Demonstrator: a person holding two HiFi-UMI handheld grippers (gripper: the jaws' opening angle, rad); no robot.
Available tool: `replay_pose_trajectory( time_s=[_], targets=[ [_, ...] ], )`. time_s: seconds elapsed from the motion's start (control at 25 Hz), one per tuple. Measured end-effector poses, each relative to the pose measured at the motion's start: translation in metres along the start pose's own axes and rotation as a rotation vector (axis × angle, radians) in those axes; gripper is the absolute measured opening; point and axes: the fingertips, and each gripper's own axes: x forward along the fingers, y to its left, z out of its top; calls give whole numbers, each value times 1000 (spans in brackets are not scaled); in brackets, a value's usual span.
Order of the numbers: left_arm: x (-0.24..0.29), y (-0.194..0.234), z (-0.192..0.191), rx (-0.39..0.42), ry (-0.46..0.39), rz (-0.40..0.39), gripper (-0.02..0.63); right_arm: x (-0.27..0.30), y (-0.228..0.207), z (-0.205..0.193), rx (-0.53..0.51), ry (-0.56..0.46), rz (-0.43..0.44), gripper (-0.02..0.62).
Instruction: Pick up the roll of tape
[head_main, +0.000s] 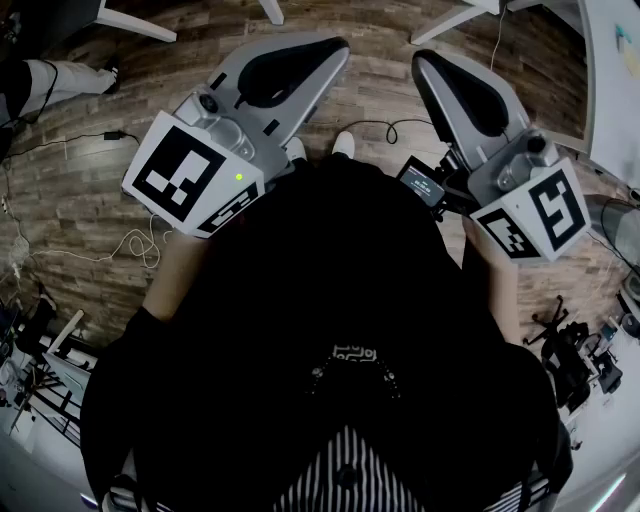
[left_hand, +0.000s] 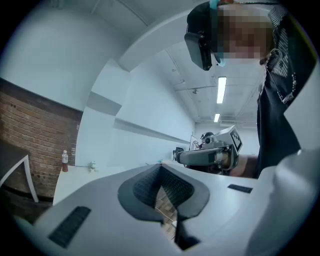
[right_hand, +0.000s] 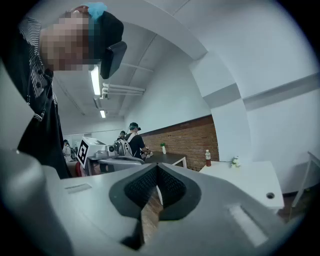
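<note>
Head view: the person looks down over a dark top at a wood-plank floor (head_main: 380, 95), with loose cables (head_main: 140, 245) lying to the left.
Left gripper: the left gripper (head_main: 335, 48) is held out in front of the body, pointing level and away from the person.
Right gripper: the right gripper (head_main: 422, 60) is held beside it, tipped slightly downward, well apart from the left one.
Left fingers: clenched; in the left gripper view the ribbed pads (left_hand: 142, 186) meet at their tips and nothing sits between them.
Right fingers: clenched too; in the right gripper view the tips are together and the gap below them shows only floor.
Roll of tape: not in any of the three views, neither on the floor below nor on the white table (right_hand: 250, 180) ahead, where only a bottle (right_hand: 207, 157) and a small pale object stand before the brick wall (right_hand: 185, 137).
Direction from fingers: cannot be told, since the roll is out of sight; the same goes for how its axis lies.
Nearer hand: neither can be judged nearer; both sit at much the same reach.
Step in hand: likely the start, with nothing grasped and the pickup not yet begun.
Next move calls for: probably finding the roll first, then opening one pair of fingers before closing in.
</note>
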Motion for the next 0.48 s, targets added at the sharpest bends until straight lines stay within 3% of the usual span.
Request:
replay_pose_trajectory(
  time_s=[0.2,0.48],
  targets=[
    [2,5,0,-17,-8,5,5,0,-4,-2,3,18,16,3],
    [13,-3,2,-4,1,-18,3,-6,-10,1,37,31,112,3]
  ],
)
